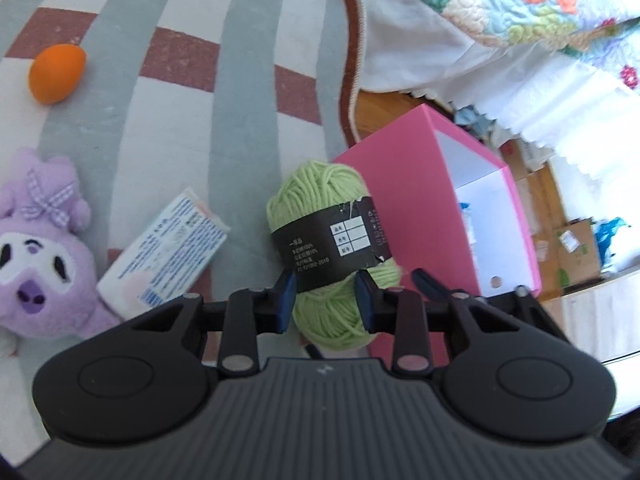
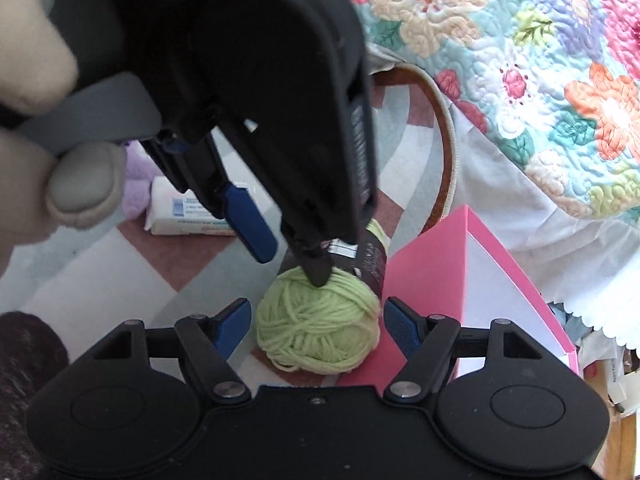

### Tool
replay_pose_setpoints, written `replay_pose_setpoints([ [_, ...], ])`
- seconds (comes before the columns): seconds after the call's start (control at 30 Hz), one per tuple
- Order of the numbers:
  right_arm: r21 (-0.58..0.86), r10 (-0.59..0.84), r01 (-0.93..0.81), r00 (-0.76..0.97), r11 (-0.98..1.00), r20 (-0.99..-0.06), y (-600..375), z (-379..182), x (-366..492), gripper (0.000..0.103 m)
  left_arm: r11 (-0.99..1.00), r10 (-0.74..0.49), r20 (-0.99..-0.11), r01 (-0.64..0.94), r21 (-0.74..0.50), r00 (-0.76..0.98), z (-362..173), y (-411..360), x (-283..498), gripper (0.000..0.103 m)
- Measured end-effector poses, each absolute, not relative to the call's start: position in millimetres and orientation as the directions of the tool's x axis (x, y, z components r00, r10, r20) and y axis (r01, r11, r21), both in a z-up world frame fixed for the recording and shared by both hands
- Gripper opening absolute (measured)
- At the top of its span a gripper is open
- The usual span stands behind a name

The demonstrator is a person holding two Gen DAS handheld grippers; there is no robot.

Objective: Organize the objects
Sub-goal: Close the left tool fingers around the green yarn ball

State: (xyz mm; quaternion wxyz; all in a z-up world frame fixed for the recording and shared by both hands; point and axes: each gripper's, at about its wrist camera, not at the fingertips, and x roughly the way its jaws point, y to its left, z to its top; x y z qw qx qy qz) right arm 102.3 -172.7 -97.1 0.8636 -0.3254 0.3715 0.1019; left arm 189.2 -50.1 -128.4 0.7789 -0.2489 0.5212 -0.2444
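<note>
The pale green ball of yarn with a dark paper band point(image 1: 334, 248) lies on the striped rug point(image 1: 224, 168), touching the open pink box point(image 1: 436, 200) on its right, its long axis running away from both tools. The left gripper point(image 1: 326, 300) is nearer, its blue pads pressed on the skein's near end at the band. The right gripper point(image 2: 316, 326) hovers with its jaws apart, flanking the same ball without touching.

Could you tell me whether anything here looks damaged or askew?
Yes: the dark paper band around the light green yarn ball is torn at its seam, one end lifting away. Nothing else stands out.
</note>
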Motion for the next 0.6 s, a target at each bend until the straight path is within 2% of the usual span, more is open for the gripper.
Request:
replay_pose_setpoints([
  [0.4, -0.539, -0.172, -0.367, 0.685, 0.758, -0.708, -168.8, -117.8, 118.1, 0.072, 0.662, -0.725, -0.607, 0.084, -0.745, 0.326, -153.8, -45.9, 187.1, 0.033],
  [0.6, -0.515, -0.158, -0.349, 0.689, 0.783, -0.707, -175.7, -107.0, 114.3, 0.056, 0.607, -0.766, -0.561, 0.068, -0.791, 0.312, -164.0, -48.7, 186.4, 0.037],
])
